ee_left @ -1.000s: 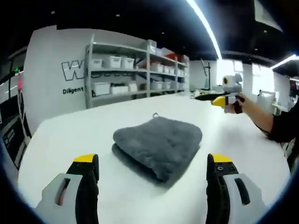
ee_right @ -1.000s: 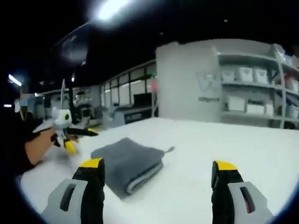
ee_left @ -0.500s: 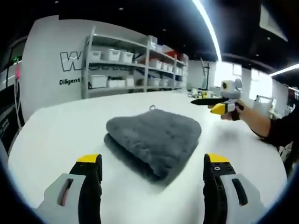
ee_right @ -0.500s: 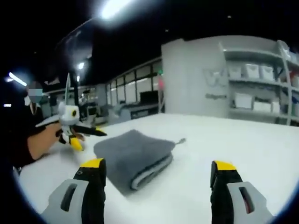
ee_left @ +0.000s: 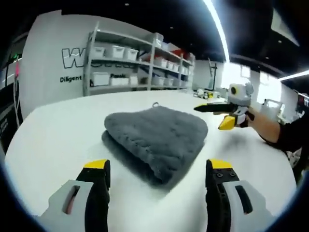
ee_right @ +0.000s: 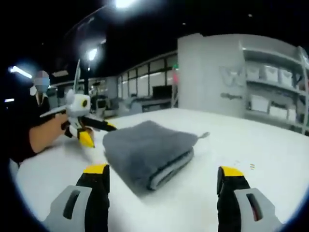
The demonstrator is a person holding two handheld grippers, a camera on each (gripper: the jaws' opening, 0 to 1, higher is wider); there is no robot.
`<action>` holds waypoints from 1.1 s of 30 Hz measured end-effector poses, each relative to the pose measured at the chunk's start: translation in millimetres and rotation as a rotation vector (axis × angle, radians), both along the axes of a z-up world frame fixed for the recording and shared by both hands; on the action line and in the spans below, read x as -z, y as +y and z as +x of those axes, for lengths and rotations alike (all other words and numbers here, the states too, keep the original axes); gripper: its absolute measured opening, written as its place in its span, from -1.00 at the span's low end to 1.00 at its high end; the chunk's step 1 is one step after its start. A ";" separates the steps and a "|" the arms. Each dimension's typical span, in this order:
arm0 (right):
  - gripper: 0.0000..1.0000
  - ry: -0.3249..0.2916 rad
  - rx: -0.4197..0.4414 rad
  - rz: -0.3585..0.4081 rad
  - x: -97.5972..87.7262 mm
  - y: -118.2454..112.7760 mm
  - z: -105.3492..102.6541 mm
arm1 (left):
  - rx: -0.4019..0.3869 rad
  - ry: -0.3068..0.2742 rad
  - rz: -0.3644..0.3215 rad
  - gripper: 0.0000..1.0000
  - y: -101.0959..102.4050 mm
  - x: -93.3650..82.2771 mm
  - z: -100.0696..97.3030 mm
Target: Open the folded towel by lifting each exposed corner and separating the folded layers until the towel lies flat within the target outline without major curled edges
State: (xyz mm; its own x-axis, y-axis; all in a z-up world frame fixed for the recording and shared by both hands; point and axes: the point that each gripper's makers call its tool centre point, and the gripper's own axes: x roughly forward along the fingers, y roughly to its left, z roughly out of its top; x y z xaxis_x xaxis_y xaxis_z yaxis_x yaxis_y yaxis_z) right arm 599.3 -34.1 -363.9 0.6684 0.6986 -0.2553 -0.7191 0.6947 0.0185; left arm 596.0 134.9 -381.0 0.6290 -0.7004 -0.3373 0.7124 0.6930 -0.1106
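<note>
**Grey towel, folded, on the white desk between two open grippers**

Grey plush towel [ee_left: 157, 137] lies folded in layers on the white desk [ee_left: 58, 130], its thick folded edge turned toward the left gripper view and a small hanging loop [ee_left: 155, 104] at its far edge. Left gripper [ee_left: 158, 176]: jaws spread wide, holding nothing, the towel just ahead between them and untouched. Right gripper [ee_right: 163, 181]: jaws likewise apart and empty, low over the desk beside the towel; in the left gripper view it appears at the towel's right side, held in a person's hand [ee_left: 255, 122]. In the right gripper view the towel's layered edge faces the camera. Background: shelving [ee_left: 128, 67] with white bins against a pale wall.
</note>
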 end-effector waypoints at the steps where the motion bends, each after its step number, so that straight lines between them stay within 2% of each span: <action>1: 0.78 0.000 -0.002 0.004 0.4 0.4 -0.5 | 0.001 0.001 0.000 0.53 -0.3 0.5 -0.3; 7: 0.64 -0.005 -0.030 0.027 2.3 8.1 -5.8 | 0.052 0.007 0.020 0.39 -8.3 4.5 -11.5; 15: 0.58 0.020 -0.049 0.037 8.7 13.8 -3.0 | 0.066 0.019 0.023 0.19 -9.3 7.5 -16.2; 19: 0.41 0.011 -0.068 0.056 6.1 17.6 -0.5 | 0.076 0.022 0.001 0.02 -11.6 5.5 -19.3; 22: 0.25 -0.005 -0.093 0.037 8.8 21.6 -0.1 | 0.082 0.022 -0.005 -0.08 -13.8 4.4 -22.0; 26: 0.14 -0.011 -0.124 0.025 10.6 26.0 -1.9 | 0.094 0.018 -0.002 -0.16 -15.4 4.3 -25.4; 27: 0.13 -0.011 -0.123 0.022 11.0 26.3 -0.7 | 0.095 0.018 -0.003 -0.19 -12.4 3.6 -17.4; 31: 0.09 -0.008 -0.121 0.021 13.1 26.1 2.3 | 0.091 0.000 0.011 -0.30 -10.8 4.3 -10.4; 33: 0.00 -0.007 -0.106 0.007 17.1 25.3 6.2 | 0.088 -0.005 0.014 -0.33 -10.6 4.6 -8.2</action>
